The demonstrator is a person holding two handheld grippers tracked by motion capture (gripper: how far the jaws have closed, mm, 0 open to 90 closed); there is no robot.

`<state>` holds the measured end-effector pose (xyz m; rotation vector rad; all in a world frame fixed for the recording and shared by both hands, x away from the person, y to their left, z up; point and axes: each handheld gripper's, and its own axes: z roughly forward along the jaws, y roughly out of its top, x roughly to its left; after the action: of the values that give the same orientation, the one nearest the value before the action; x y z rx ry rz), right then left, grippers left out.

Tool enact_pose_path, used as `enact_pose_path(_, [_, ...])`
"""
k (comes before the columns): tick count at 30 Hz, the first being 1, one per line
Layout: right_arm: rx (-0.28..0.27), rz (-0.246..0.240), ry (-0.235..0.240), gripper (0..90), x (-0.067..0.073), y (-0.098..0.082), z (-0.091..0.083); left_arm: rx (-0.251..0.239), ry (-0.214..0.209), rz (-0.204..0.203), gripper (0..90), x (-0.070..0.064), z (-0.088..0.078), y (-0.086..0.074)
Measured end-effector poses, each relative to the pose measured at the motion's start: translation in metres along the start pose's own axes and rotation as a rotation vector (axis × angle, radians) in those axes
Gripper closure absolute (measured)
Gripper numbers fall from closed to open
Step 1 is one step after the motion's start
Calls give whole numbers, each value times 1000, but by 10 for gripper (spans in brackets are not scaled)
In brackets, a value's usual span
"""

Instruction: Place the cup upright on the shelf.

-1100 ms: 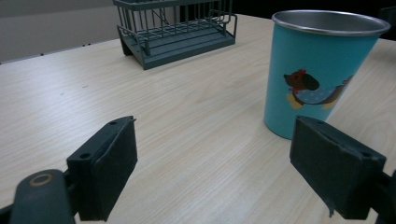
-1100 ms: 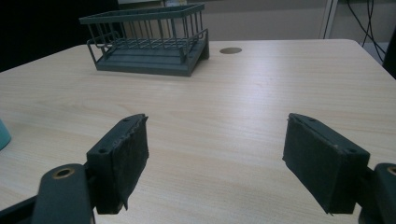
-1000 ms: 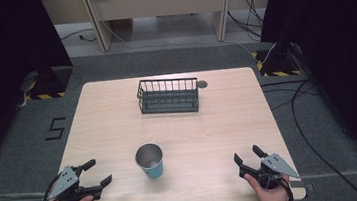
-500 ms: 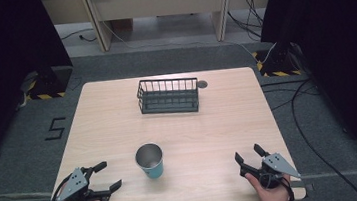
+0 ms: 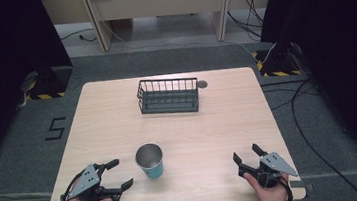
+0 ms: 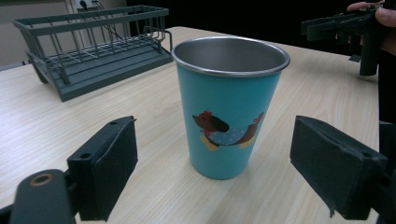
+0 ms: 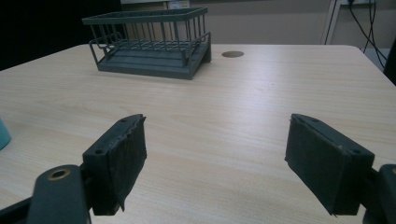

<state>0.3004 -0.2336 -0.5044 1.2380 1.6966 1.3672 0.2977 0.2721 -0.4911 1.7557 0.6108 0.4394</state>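
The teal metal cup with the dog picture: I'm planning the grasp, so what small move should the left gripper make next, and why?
Probably ease the left gripper forward until its open jaws flank the teal metal cup with the dog picture, then close. The cup stands upright just ahead, centred between the jaws but not yet between them.

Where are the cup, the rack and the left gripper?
cup [image 6: 229, 116], left gripper view, its teal side wall.
rack [image 5: 168, 96], high view, its front bars.
left gripper [image 5: 116, 174], high view, between its fingertips.
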Motion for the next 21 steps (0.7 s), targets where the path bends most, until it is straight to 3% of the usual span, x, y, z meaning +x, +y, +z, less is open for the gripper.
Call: enact_pose_path(21, [2, 0, 13, 207, -1, 1, 1, 39, -42, 19, 144, 0, 33, 1])
